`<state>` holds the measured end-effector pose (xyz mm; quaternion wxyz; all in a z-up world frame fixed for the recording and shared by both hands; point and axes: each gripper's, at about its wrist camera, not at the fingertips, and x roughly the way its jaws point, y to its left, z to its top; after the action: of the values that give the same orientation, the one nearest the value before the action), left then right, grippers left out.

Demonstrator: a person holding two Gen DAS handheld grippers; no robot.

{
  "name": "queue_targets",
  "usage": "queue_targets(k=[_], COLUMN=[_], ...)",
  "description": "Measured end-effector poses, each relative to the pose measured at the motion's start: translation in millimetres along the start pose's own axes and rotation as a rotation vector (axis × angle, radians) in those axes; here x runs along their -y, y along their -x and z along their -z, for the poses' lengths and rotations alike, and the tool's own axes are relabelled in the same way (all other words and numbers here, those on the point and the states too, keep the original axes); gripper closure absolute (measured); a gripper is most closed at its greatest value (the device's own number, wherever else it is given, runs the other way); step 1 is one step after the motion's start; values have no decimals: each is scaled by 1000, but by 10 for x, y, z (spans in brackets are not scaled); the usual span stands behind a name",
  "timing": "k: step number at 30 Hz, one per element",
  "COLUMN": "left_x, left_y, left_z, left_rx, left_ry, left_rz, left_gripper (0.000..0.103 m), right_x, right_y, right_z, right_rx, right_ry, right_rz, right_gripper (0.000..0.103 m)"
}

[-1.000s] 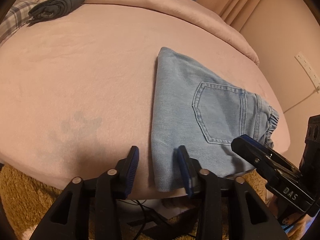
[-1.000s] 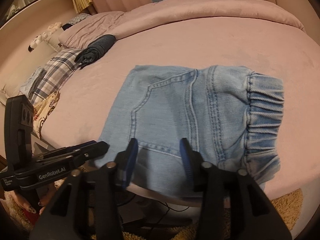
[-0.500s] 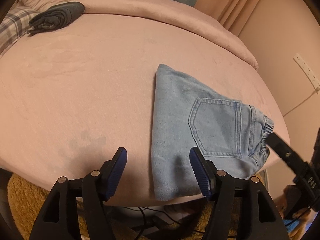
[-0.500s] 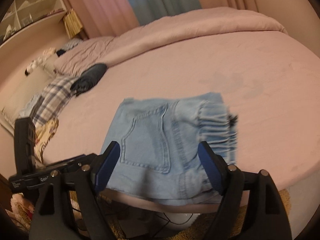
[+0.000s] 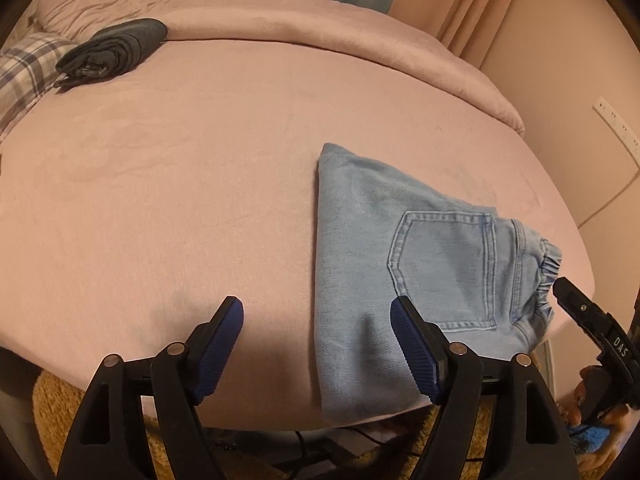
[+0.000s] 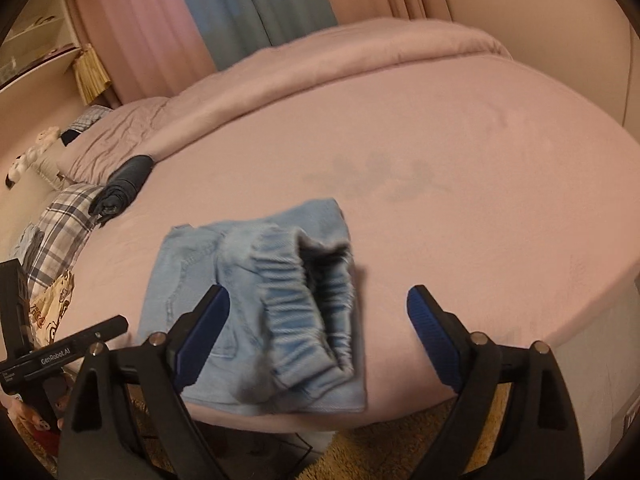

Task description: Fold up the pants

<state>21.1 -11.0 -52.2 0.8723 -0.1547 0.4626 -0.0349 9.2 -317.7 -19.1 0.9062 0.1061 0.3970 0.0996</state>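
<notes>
Light blue denim pants (image 5: 408,264) lie folded into a compact stack at the near edge of the pink bed (image 5: 200,160), back pocket up, elastic waistband to the right. My left gripper (image 5: 318,330) is open and empty, hovering over the pants' left folded edge. In the right wrist view the pants (image 6: 260,304) show waistband-first. My right gripper (image 6: 318,312) is open wide and empty, just in front of the waistband. Each gripper also shows in the other's view: the right (image 5: 592,332), the left (image 6: 60,356).
A rolled dark garment (image 5: 114,50) lies at the bed's far left by a plaid pillow (image 5: 24,68). A bunched pink duvet (image 5: 320,28) runs along the back. A tan rug (image 6: 380,444) is below the bed edge. A wall is at the right.
Both grippers have opened wider and pulled back from the pants. The right gripper has swung round to the waistband end.
</notes>
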Motion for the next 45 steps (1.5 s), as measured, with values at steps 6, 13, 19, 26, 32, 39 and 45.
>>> queue_targets(k=[6, 13, 19, 26, 32, 39, 45], left_x=[29, -59, -115, -138, -165, -159, -116], left_y=[-75, -166, -235, -288, -308, -350, -414], left_z=[-7, -29, -13, -13, -37, -92, -147], left_rx=[-20, -47, -72, -85, -83, -97, -107], left_ry=[-23, -1, 3, -8, -31, -59, -76], left_rz=[10, 33, 58, 71, 96, 124, 134], left_gripper=[27, 27, 27, 27, 27, 27, 27], right_x=[88, 89, 21, 46, 92, 121, 110], right_y=[-94, -230, -328, -425, -456, -488, -528], right_z=[27, 83, 104, 138, 147, 150, 135], right_rx=[-47, -109, -145, -175, -186, -189, -188], right_ry=[1, -6, 10, -15, -37, -44, -36], right_rz=[12, -43, -35, -64, -91, -114, -125], right_gripper=[13, 13, 13, 13, 12, 11, 10])
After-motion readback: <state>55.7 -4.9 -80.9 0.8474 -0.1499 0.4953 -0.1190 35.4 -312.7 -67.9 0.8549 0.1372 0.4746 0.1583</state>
